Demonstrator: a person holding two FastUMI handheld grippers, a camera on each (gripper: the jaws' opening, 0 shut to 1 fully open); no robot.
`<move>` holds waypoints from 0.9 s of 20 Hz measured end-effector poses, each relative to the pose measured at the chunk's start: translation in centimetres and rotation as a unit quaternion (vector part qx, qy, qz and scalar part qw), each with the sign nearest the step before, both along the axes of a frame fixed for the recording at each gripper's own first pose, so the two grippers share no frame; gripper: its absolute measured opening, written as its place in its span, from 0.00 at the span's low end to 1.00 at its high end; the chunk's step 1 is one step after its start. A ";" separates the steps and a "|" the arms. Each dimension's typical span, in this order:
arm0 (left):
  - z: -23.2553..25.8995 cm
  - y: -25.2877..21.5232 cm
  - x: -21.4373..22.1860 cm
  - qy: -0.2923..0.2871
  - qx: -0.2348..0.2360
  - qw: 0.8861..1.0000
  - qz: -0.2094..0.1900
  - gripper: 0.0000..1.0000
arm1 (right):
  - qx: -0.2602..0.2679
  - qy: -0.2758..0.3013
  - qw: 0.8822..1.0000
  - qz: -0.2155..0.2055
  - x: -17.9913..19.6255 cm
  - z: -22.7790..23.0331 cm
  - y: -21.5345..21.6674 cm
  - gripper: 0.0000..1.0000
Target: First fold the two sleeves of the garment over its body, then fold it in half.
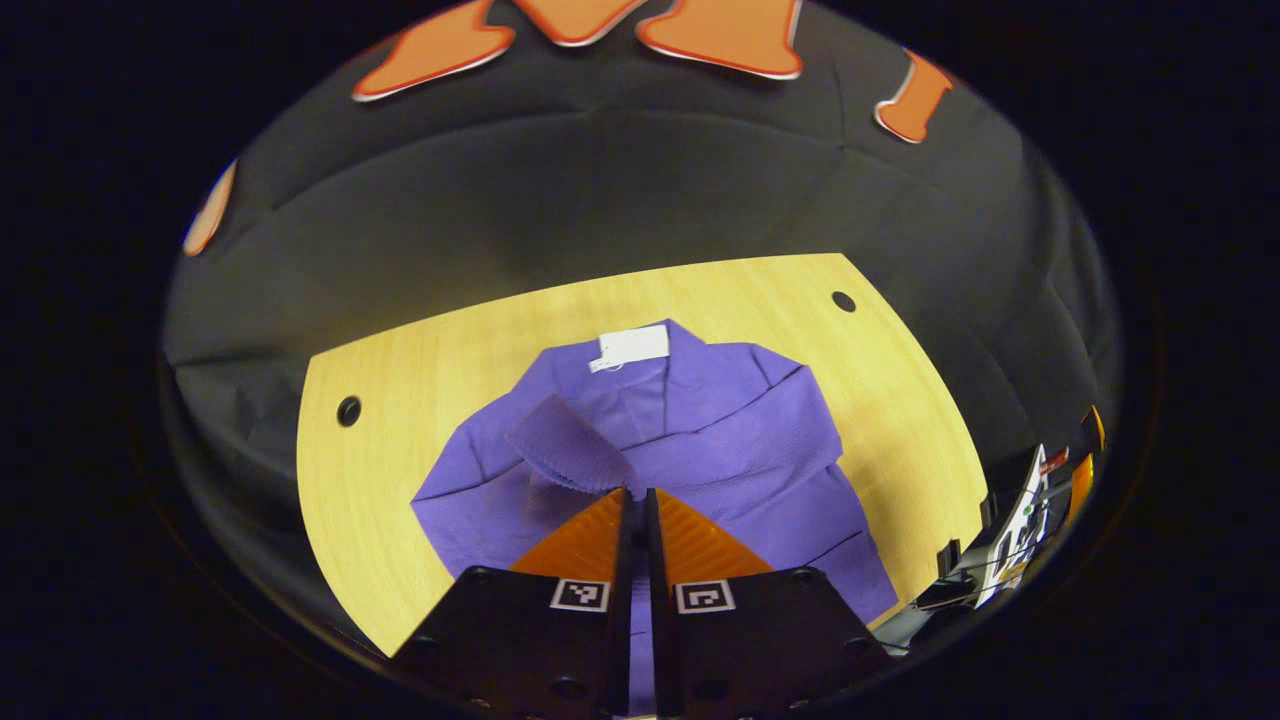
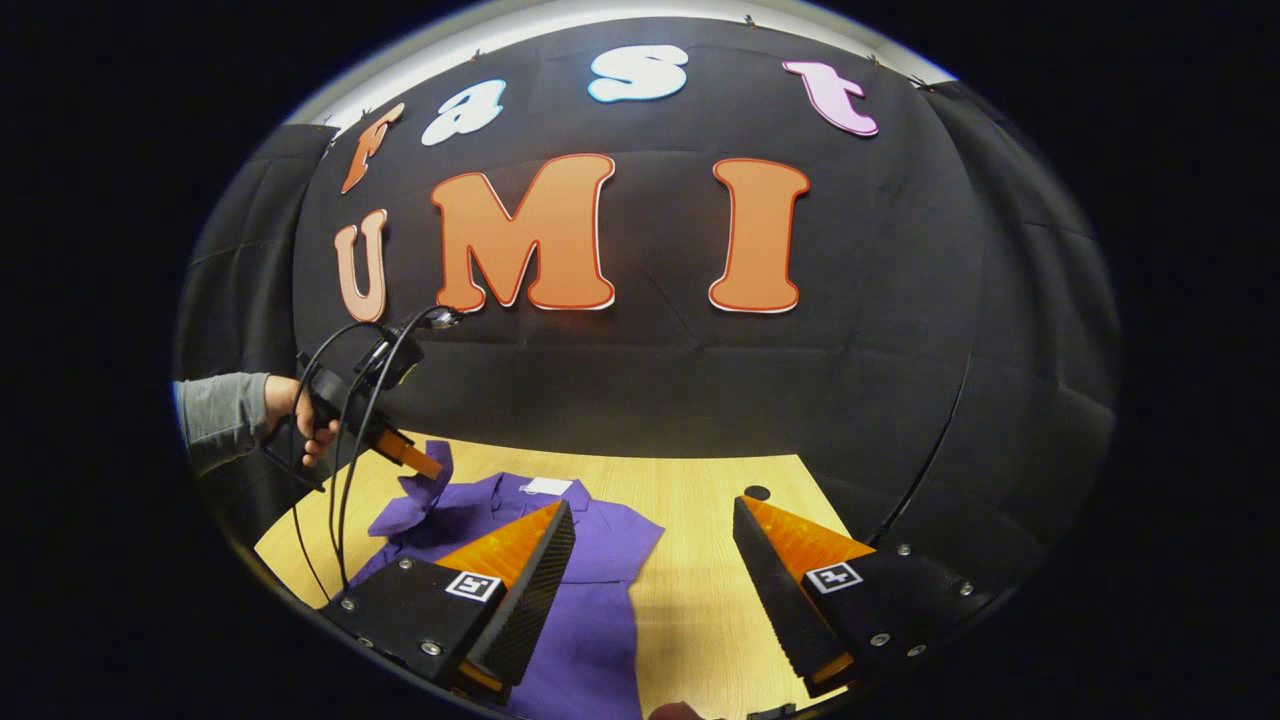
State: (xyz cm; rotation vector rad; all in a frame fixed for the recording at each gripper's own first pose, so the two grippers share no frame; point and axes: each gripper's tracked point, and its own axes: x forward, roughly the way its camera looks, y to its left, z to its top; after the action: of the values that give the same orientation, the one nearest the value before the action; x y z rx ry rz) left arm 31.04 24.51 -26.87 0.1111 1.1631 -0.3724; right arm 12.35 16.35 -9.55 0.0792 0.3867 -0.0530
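Note:
A purple garment lies flat on the wooden table, with a white label at its collar on the far side. My left gripper is shut on the end of one sleeve, which hangs lifted above the body. The right gripper view shows that left gripper, held by a hand, pinching the raised sleeve over the garment's left side. My right gripper hangs open above the garment's right edge and the bare table, with nothing between its fingers.
The table has round holes near its far corners. A black, white and orange device sits at the table's right edge in the left gripper view. Cables trail from the left gripper. Black cloth walls surround the table.

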 end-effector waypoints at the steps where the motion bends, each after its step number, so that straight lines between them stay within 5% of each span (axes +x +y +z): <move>1: -0.3 -1.6 0.3 0.000 -0.001 1.000 -0.015 0.10 | -0.001 0.002 1.000 -0.002 -0.1 -0.2 -0.3 0.95; 9: -3.3 -10.6 2.7 -0.007 0.011 0.997 -0.076 0.10 | 0.005 0.018 1.000 -0.024 -0.9 -1.3 -2.6 0.95; 14: -3.7 -13.7 1.7 -0.004 -0.030 0.996 -0.083 0.16 | 0.009 0.023 0.999 -0.030 -1.0 -1.4 -2.8 0.95; 18: -1.9 -13.6 1.3 -0.041 -0.053 0.993 -0.093 0.62 | 0.002 0.023 0.999 -0.026 -0.6 -1.2 -2.2 0.95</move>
State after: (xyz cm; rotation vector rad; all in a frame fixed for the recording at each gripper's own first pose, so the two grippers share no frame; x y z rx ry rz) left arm 32.33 10.95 -28.76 0.1414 1.0524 -0.5871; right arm 11.78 14.19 -10.78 0.0930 0.4303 -0.1061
